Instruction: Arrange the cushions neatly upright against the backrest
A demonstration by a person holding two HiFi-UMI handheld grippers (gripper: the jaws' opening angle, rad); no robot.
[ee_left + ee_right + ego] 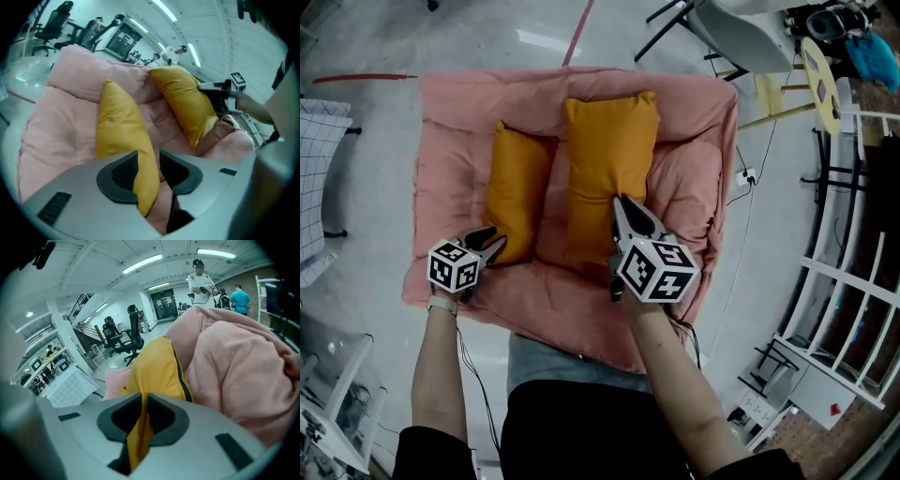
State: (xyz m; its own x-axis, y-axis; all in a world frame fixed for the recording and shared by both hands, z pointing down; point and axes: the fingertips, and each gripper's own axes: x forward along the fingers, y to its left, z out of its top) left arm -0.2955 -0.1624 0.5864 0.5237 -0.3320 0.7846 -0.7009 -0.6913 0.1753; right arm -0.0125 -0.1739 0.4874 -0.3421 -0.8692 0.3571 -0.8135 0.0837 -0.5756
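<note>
On the pink sofa, the left cushion has its near corner between the closing jaws of the left gripper, while the right cushion is pinched at its near edge by the right gripper.

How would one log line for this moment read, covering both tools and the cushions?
left tool: jaws closing around corner of left cushion | right tool: shut on edge of right cushion | cushions: both on pink sofa
</note>
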